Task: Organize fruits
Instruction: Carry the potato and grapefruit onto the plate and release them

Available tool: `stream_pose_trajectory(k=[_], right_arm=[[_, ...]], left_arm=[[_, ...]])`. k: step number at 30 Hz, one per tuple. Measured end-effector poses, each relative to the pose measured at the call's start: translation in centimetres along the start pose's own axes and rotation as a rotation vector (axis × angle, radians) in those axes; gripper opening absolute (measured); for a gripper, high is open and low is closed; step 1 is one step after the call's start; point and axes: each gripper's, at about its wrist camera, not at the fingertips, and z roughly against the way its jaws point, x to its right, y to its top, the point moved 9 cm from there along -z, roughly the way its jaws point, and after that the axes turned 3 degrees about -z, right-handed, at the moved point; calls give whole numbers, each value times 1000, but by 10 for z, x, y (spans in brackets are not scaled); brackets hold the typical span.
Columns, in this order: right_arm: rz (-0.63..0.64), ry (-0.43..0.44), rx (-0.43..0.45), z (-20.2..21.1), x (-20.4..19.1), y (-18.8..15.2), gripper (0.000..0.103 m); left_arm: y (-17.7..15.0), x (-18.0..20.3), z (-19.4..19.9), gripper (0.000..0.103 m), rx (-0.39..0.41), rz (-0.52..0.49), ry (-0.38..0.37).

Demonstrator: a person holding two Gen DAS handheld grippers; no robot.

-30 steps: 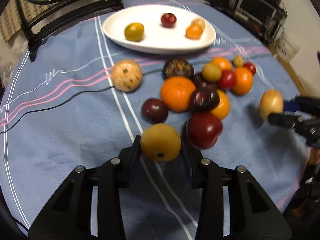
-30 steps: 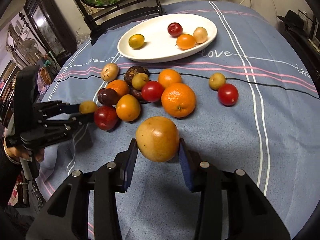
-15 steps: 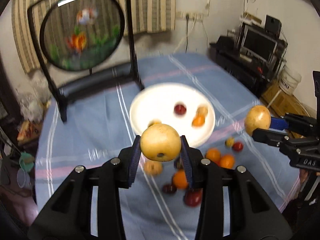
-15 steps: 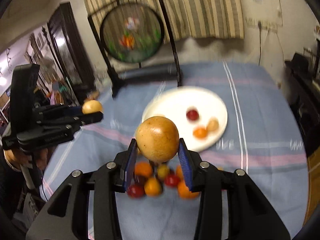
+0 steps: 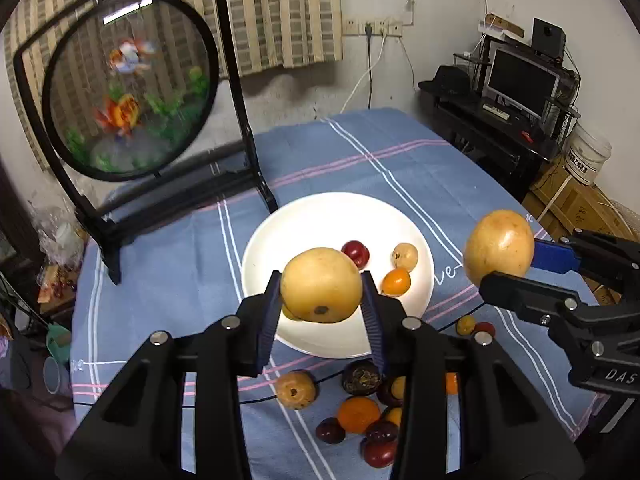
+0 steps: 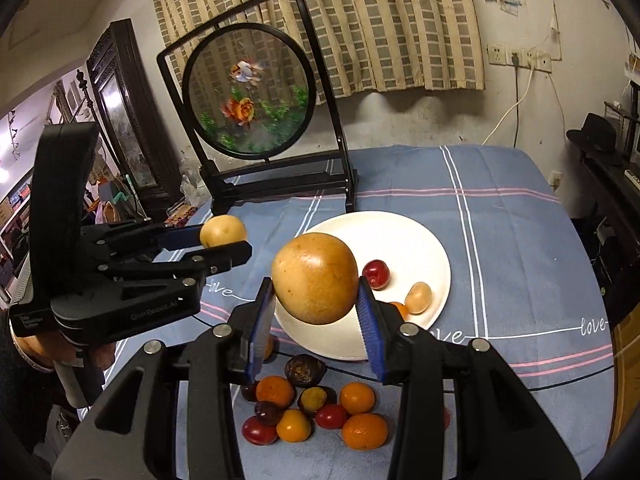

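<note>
My left gripper (image 5: 322, 294) is shut on a yellow-brown round fruit (image 5: 321, 284), held high above the near edge of the white plate (image 5: 304, 224). My right gripper (image 6: 316, 302) is shut on a larger golden-brown round fruit (image 6: 315, 278), also held above the plate (image 6: 408, 236). The plate holds a red fruit (image 5: 355, 253), a pale fruit (image 5: 405, 256) and a small orange one (image 5: 396, 282). A pile of loose oranges and dark plums (image 6: 316, 412) lies on the blue cloth below both grippers. Each gripper shows in the other's view, left (image 6: 224, 240) and right (image 5: 500, 264).
A black-framed round goldfish screen (image 5: 128, 88) stands at the table's back left. A brown spotted fruit (image 5: 296, 389) lies beside the pile. A thin black cable crosses the cloth near the plate. A desk with a monitor (image 5: 520, 76) is off the table's right edge.
Both grippers have lifted their fruits from low over the table to high above it and now hover over the plate. The pile has dropped below them in view.
</note>
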Motion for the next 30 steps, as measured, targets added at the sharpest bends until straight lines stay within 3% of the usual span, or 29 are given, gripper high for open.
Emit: stream_pose_trajectory(k=[16, 23, 30], right_arm=[[9, -43, -99, -65, 34, -4, 41], [27, -39, -142, -97, 40, -7, 41], [25, -33, -173, -115, 45, -12, 41]], left_arm=[[-2, -8, -87, 39, -121, 0, -15], [-5, -25, -125, 39, -170, 9, 13], [-5, -31, -137, 39, -177, 20, 17]])
